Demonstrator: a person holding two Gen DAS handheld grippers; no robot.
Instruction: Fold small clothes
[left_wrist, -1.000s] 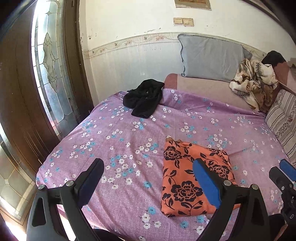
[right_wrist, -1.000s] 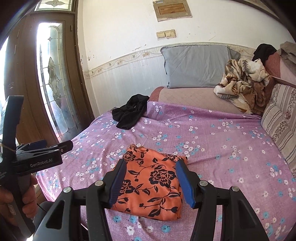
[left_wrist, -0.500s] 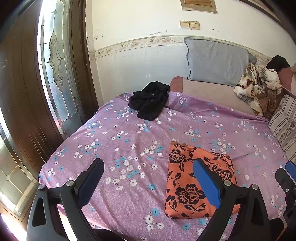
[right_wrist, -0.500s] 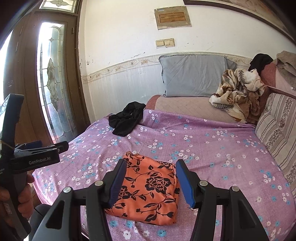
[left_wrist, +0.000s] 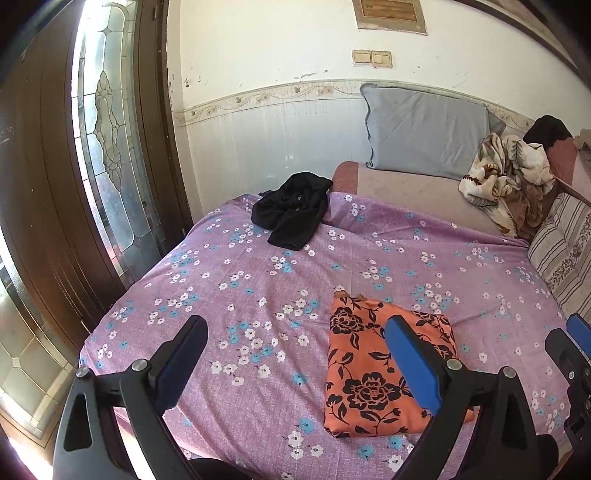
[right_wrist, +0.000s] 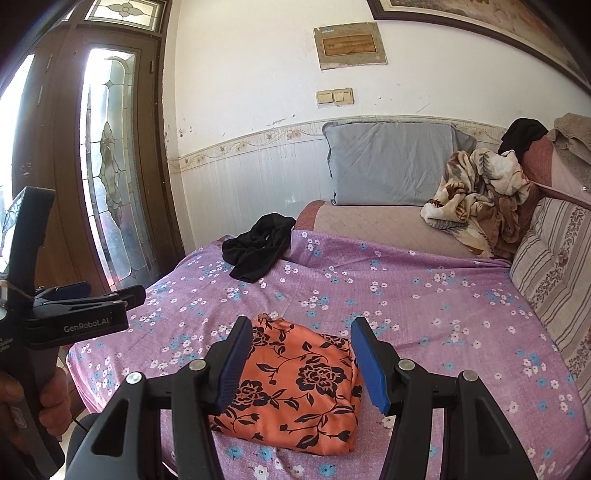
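A folded orange garment with black flowers (left_wrist: 369, 373) (right_wrist: 295, 387) lies near the front edge of the purple flowered bed sheet (left_wrist: 258, 288) (right_wrist: 424, 295). My left gripper (left_wrist: 295, 332) hovers open over the sheet, just left of the garment, with nothing between its fingers. My right gripper (right_wrist: 301, 328) is open above the garment's near side, its blue pads clear of the cloth. A crumpled black garment (left_wrist: 291, 214) (right_wrist: 258, 247) lies at the far left corner of the sheet.
A grey pillow (left_wrist: 424, 136) leans on the back wall. A beige patterned blanket (left_wrist: 509, 177) is heaped at the far right beside a striped cushion (left_wrist: 565, 251). A wooden door with leaded glass (left_wrist: 107, 147) stands left of the bed. A hand (right_wrist: 51, 402) holds the left gripper.
The right gripper has lifted slightly, so the orange garment sits lower in its view. Both grippers' jaws stand as before, and the garments have not moved.
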